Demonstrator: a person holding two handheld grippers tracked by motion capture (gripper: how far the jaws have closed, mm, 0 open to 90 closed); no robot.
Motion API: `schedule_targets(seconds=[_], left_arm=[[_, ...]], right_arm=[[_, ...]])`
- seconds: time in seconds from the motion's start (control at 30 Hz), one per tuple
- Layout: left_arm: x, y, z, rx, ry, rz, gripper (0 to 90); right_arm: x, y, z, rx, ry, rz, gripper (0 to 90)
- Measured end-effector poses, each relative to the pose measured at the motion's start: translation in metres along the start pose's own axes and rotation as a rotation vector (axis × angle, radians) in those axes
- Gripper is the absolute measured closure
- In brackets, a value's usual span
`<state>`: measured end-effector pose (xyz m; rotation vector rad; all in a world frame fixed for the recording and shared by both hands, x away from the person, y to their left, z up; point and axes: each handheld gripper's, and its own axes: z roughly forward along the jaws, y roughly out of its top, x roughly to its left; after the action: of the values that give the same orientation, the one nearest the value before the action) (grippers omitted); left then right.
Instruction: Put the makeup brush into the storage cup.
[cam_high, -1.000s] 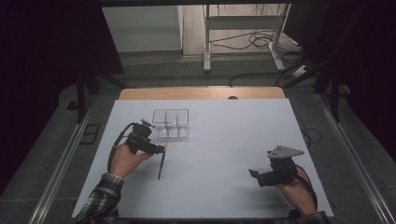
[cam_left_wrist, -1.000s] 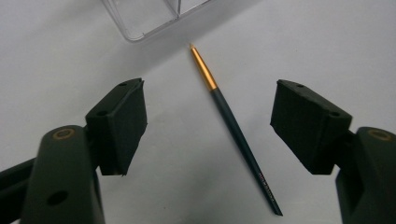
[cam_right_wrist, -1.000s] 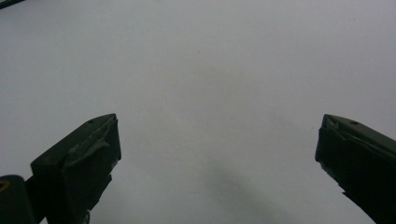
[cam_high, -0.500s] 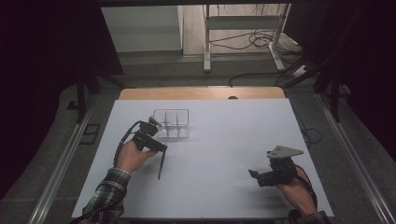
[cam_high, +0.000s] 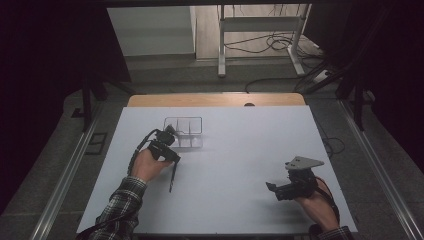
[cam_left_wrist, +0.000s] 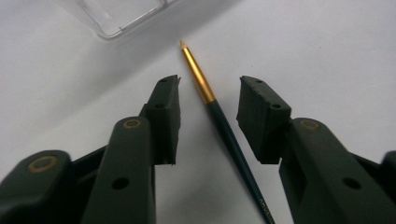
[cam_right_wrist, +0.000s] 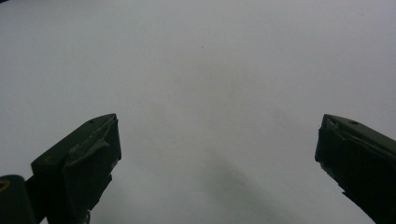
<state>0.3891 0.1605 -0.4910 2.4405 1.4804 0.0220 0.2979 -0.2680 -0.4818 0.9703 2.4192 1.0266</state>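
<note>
The left hand-held gripper (cam_left_wrist: 208, 100) hangs low over the white desk (cam_high: 235, 150), its 2 jaws apart and just been closing around a thin paintbrush (cam_left_wrist: 219, 116) lying flat between them, untouched, near a clear tray (cam_high: 184, 132). The right hand-held gripper (cam_right_wrist: 217, 140) stands wide apart, holding nothing.

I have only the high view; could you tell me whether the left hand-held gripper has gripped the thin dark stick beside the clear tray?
Observer: Not yet; the paintbrush lies between the jaws of the left hand-held gripper, which have just been closing, with a gap on each side.
Operator: Which end faces the tray?
Observer: Its gold ferrule and pointed tip point toward the clear tray.
Operator: And the other hand, please?
Observer: The right hand-held gripper stands open above bare white table.
</note>
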Motion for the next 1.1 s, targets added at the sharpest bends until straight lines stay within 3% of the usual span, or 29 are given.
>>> schedule_targets(seconds=[0.73,0.9,1.1], left_arm=[[-0.006,0.004,0.016,0.084,0.007,-0.011,72.3],[-0.009,0.003,0.016,0.088,0.037,0.005,82.1],[-0.011,0.003,0.016,0.086,0.047,0.033,83.7]], right_arm=[[-0.001,-0.001,0.001,0.017,-0.002,-0.002,0.6],[-0.001,-0.001,0.001,0.021,-0.002,-0.003,0.6],[0.0,-0.001,0.001,0.019,-0.003,-0.003,0.6]])
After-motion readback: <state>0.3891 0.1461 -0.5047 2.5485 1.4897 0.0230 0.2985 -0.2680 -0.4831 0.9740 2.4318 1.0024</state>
